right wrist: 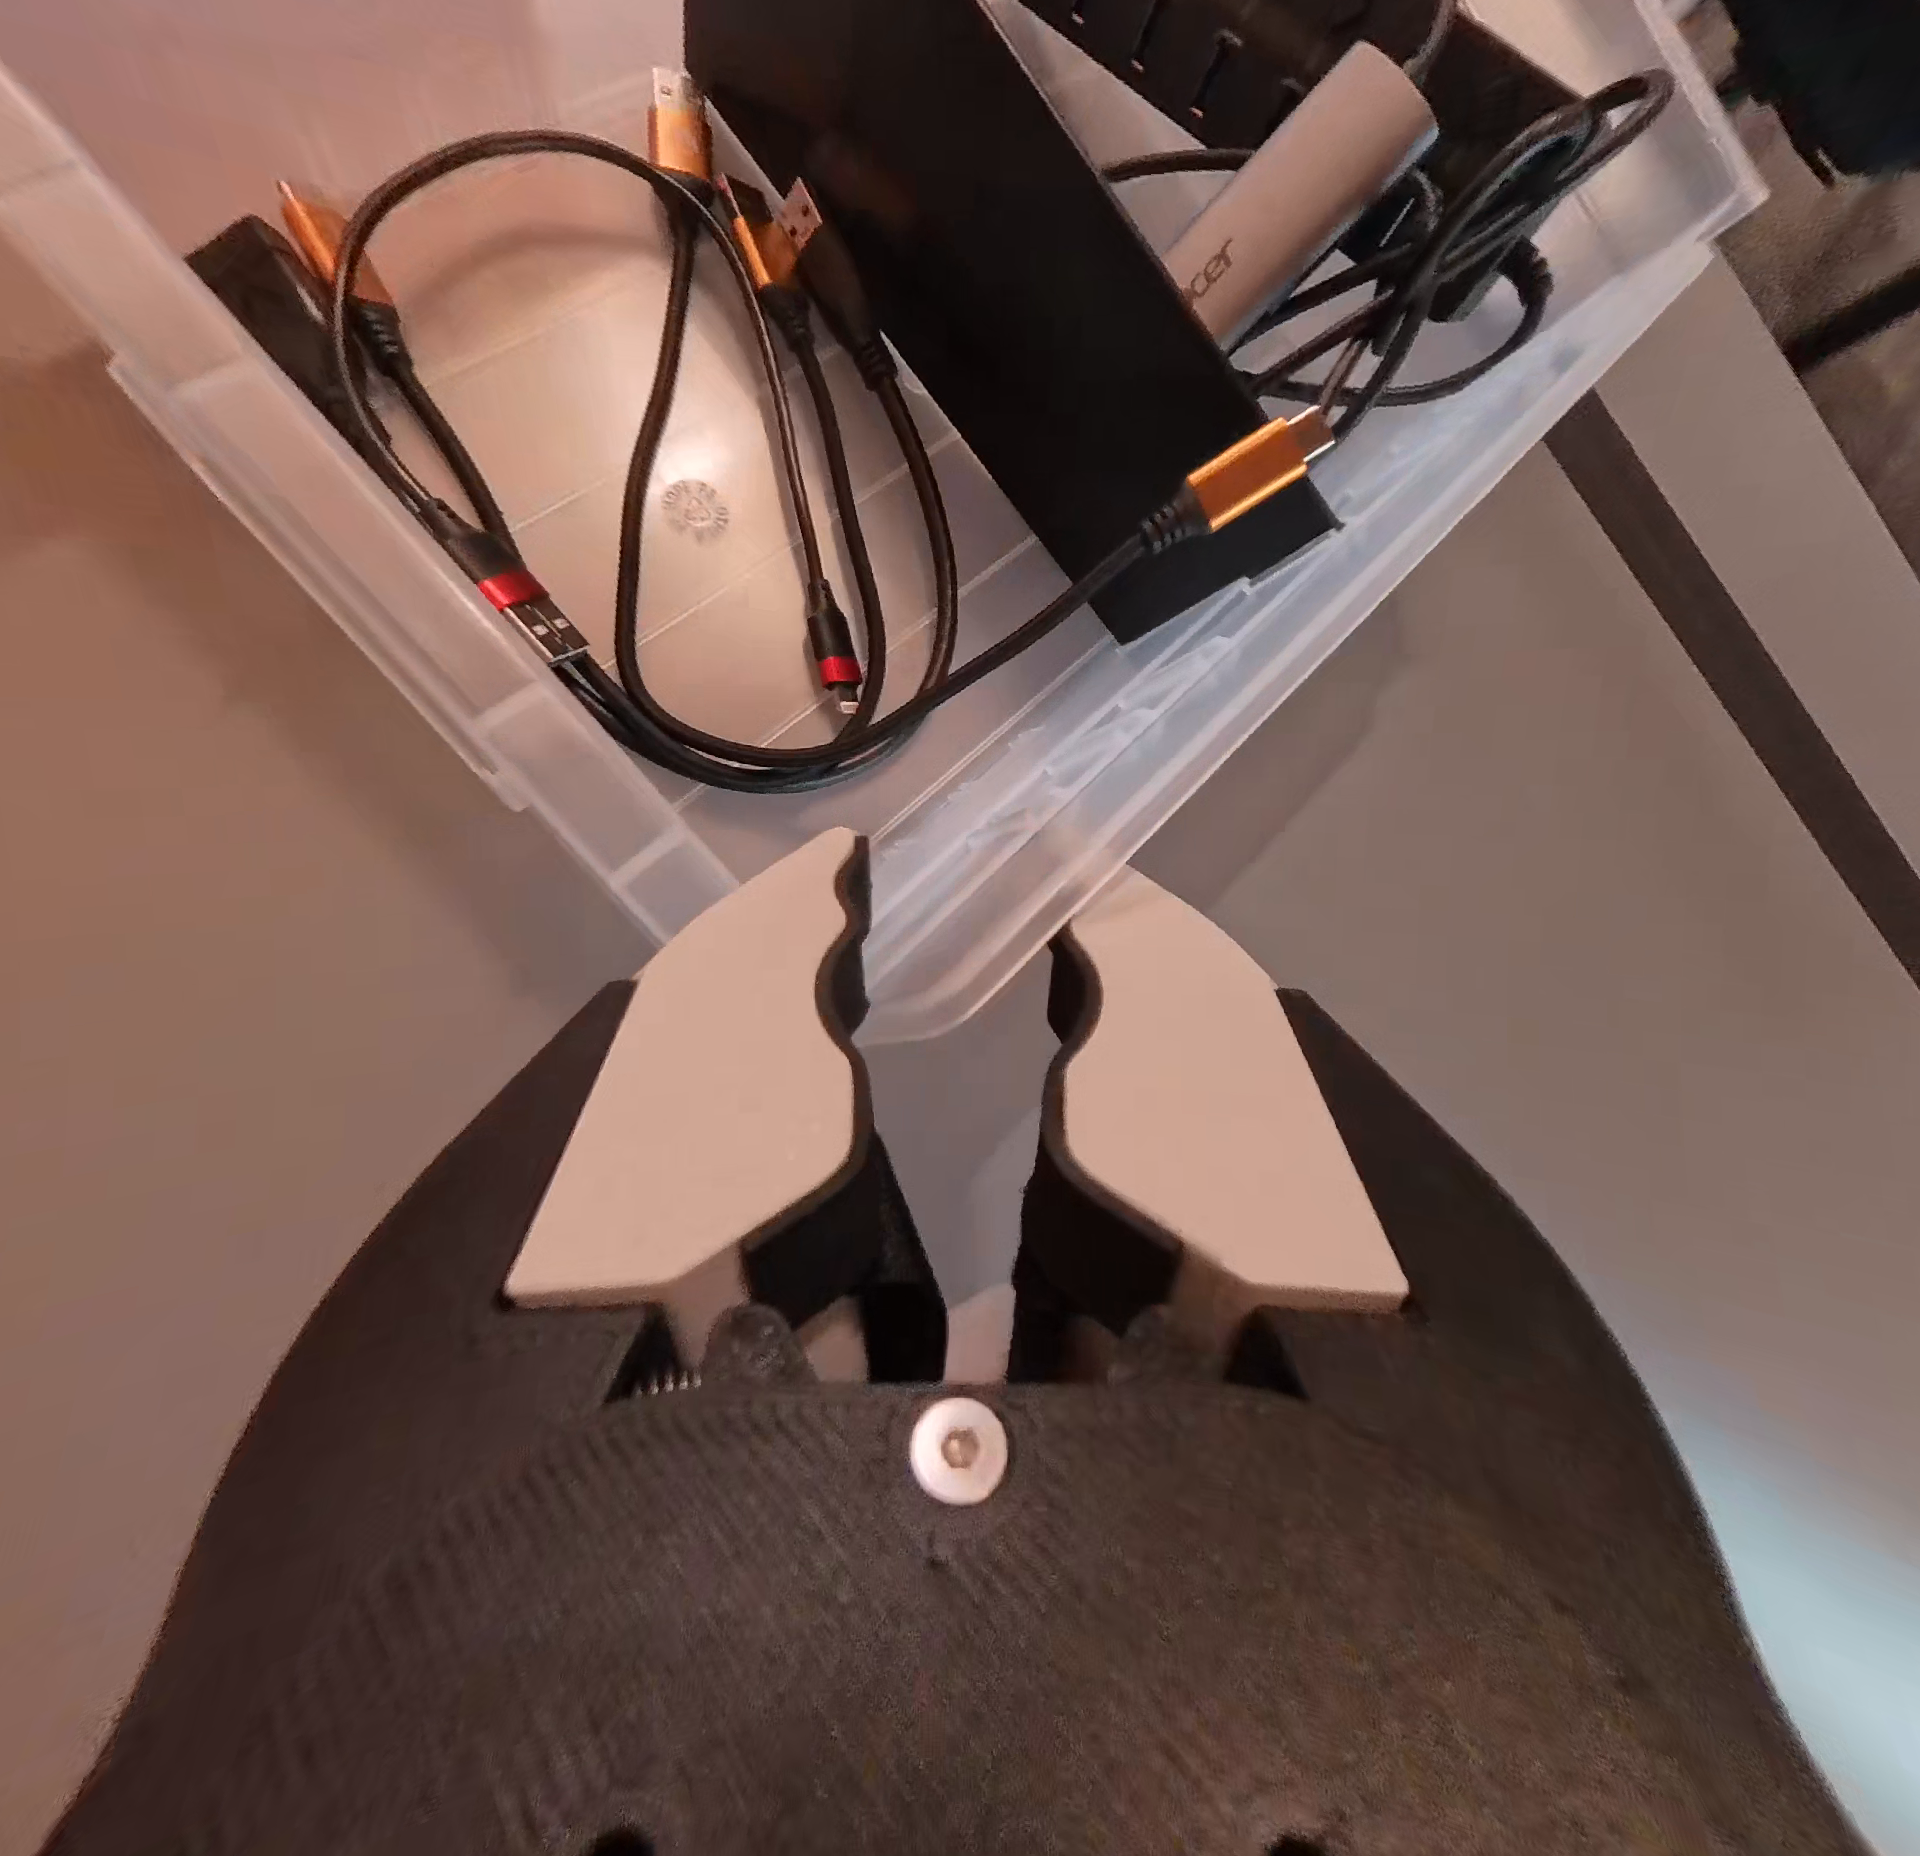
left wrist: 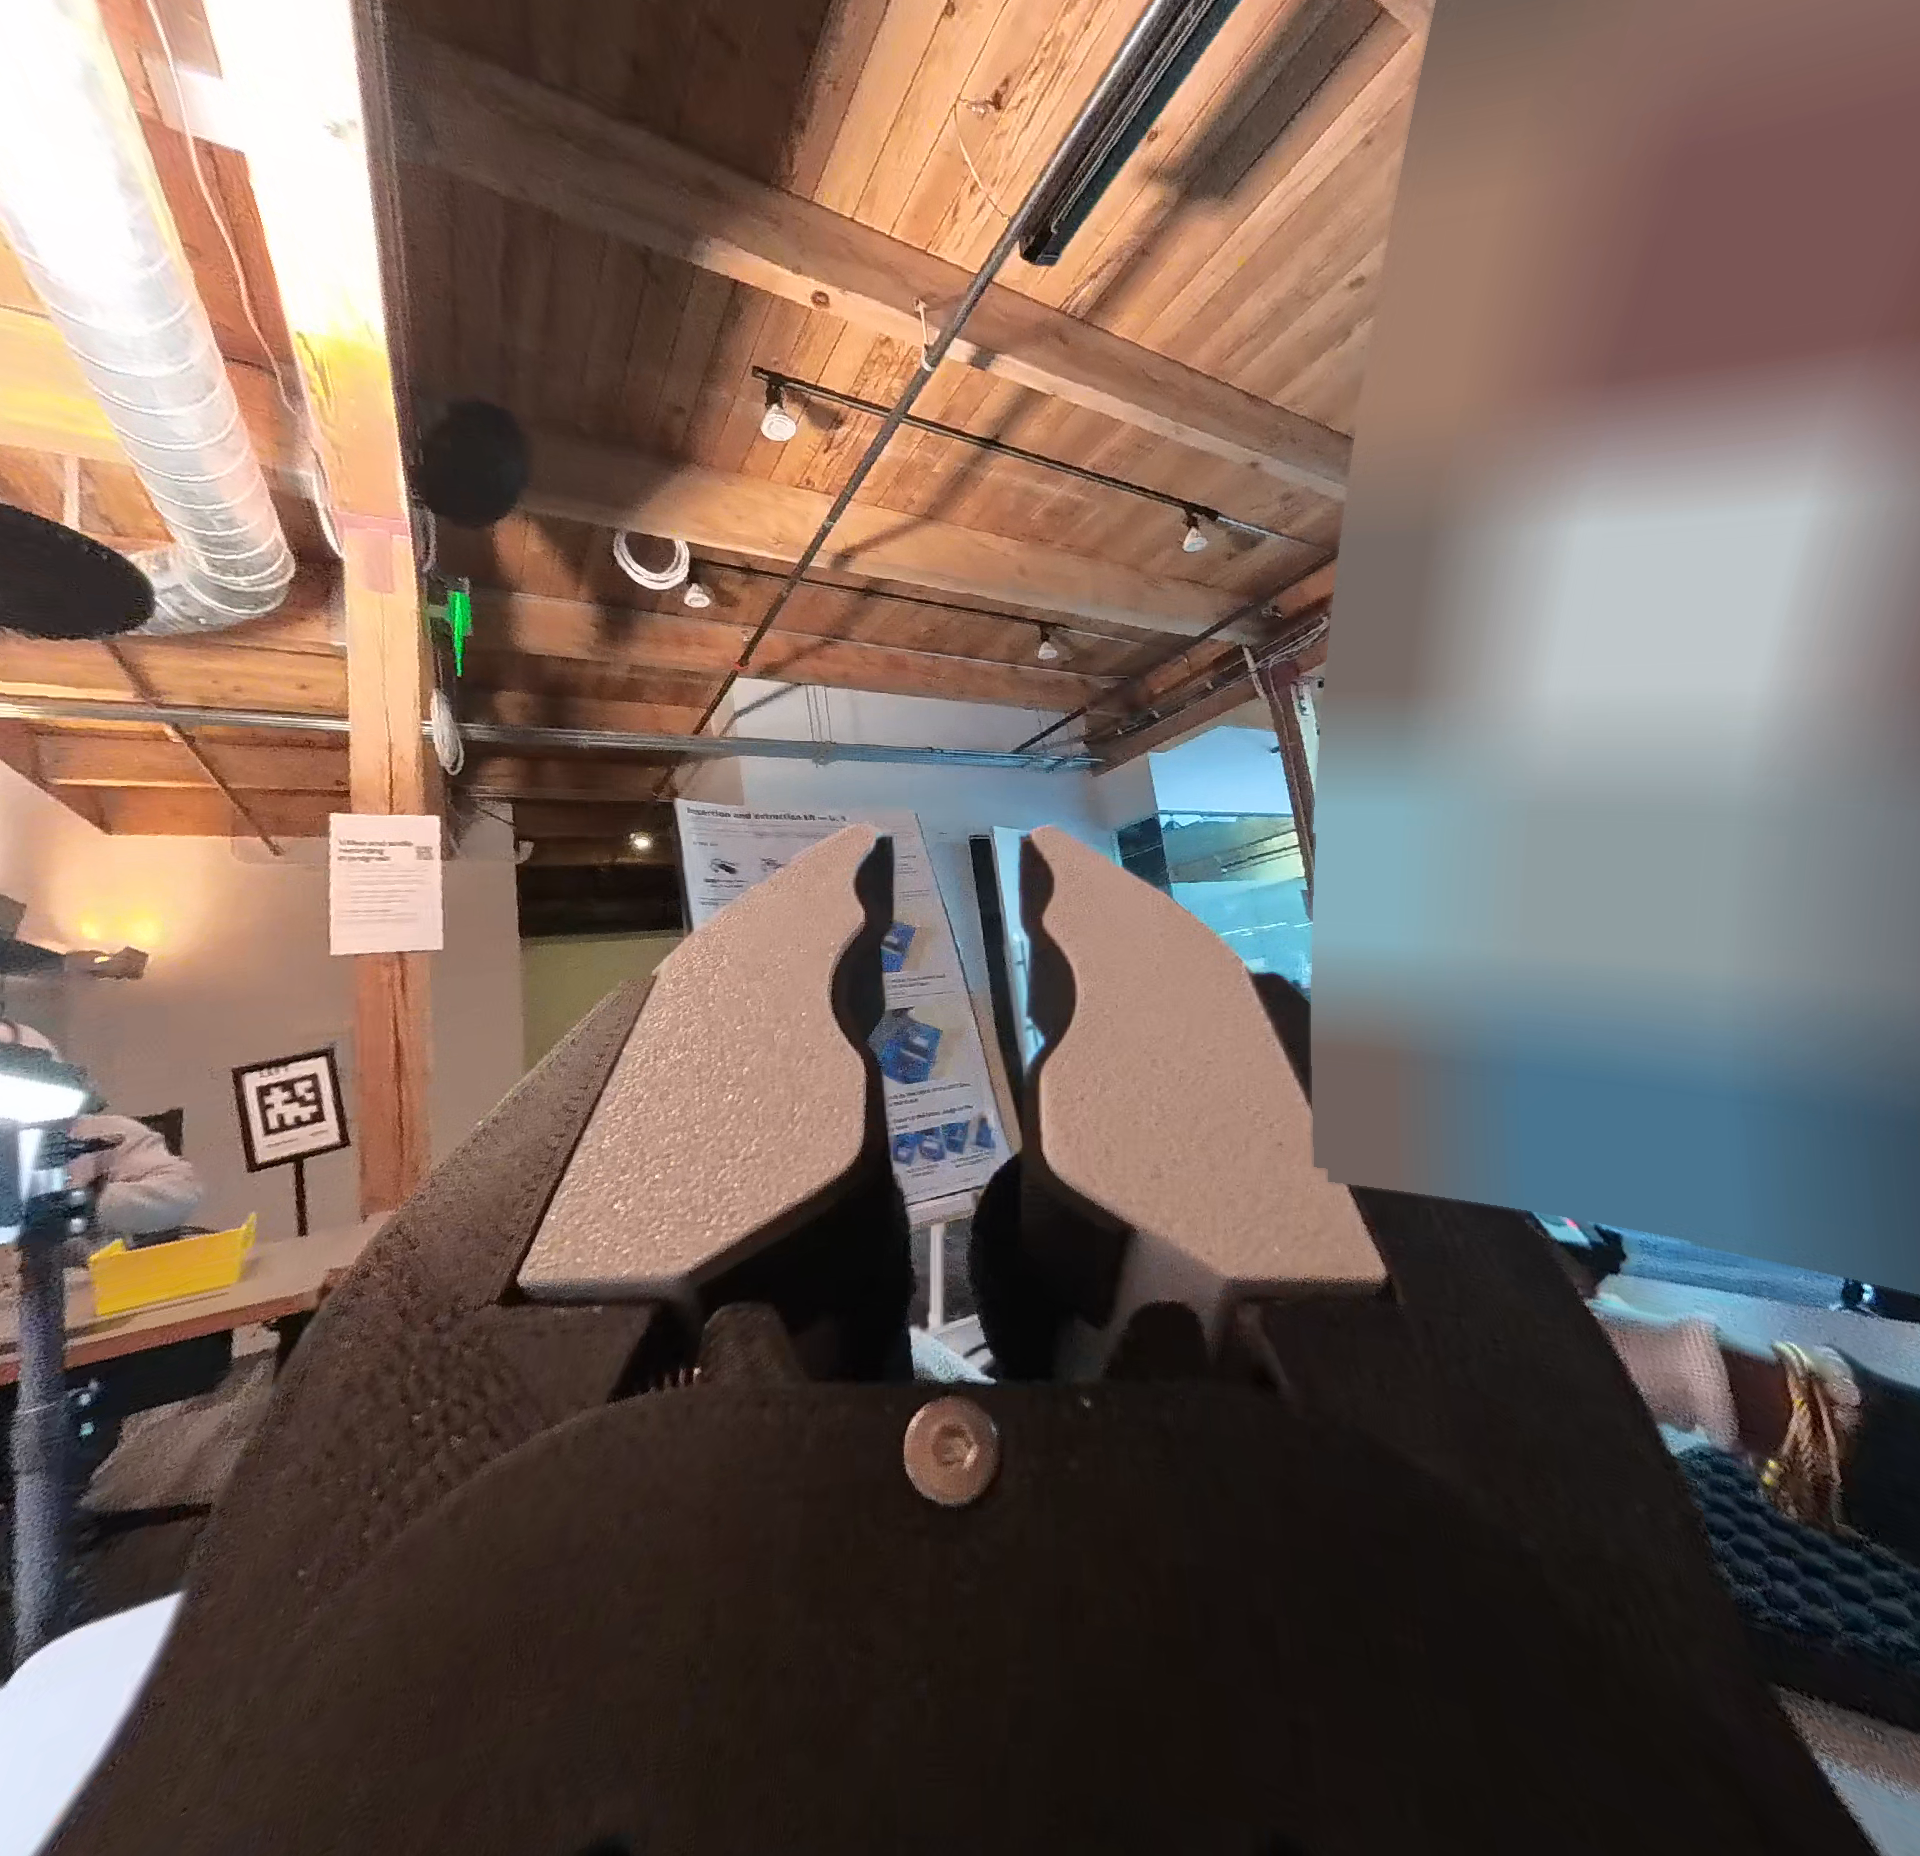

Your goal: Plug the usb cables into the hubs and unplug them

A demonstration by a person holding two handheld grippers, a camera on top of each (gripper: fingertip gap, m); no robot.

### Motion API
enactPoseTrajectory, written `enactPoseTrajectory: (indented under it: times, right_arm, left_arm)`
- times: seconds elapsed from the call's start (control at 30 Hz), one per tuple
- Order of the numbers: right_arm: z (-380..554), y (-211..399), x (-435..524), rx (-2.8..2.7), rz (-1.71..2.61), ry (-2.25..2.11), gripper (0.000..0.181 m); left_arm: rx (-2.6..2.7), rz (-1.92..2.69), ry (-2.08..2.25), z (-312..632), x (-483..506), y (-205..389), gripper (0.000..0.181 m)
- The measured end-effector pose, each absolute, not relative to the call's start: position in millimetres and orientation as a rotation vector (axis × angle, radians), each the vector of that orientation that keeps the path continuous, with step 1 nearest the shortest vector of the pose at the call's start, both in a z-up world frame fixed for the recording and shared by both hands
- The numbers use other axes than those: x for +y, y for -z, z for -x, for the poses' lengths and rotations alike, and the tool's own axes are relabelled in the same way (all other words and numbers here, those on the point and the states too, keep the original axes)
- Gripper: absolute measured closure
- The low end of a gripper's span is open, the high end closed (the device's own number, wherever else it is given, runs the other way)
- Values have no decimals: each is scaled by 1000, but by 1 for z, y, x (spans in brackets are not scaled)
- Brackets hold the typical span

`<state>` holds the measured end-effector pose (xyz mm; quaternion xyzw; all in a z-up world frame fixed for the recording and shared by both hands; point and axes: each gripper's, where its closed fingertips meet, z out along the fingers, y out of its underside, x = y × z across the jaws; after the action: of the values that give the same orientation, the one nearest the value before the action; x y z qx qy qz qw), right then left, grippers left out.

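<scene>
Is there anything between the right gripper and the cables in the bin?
Only the clear bin's near wall. The right gripper is open over that corner, and the cables lie loose on the bin floor beyond it, uncovered from above.

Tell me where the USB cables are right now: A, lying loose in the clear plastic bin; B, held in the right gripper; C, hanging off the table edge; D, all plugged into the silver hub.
A: the USB cables lie coiled inside the clear plastic bin, while the right gripper is empty.
</scene>
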<state>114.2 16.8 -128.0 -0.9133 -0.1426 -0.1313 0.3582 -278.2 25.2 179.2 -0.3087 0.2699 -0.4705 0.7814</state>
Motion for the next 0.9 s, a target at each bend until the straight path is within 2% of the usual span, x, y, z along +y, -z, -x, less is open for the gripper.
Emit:
enactPoseTrajectory:
  times: [0.2, 0.43, 0.53, 0.67, 0.77, 0.8, 0.9]
  right_arm:
    - [-46, 131, 61, -469, 2329, 224, 143]
    - [-18, 130, 116, -501, 2263, 178, 143]
    - [1, 127, 143, -461, 2136, -5, 140]
    - [31, 124, 148, -491, 1915, -255, 100]
    - [23, 99, 145, -435, 1756, -191, 77]
    - [20, 86, 144, -416, 1680, -168, 74]
    - [11, 59, 136, -346, 1538, -143, 74]
  left_arm:
    - [556, 657, 966, 297, 27, -177, 159]
    - [676, 705, 949, 288, 27, -166, 159]
    - [771, 748, 899, 276, 26, -156, 159]
    - [885, 911, 730, 262, 50, -129, 156]
    - [981, 1132, 454, 261, 89, -88, 143]
    - [1026, 1219, 337, 264, 105, -68, 134]
    - [1207, 1496, 54, 281, 147, 5, 122]
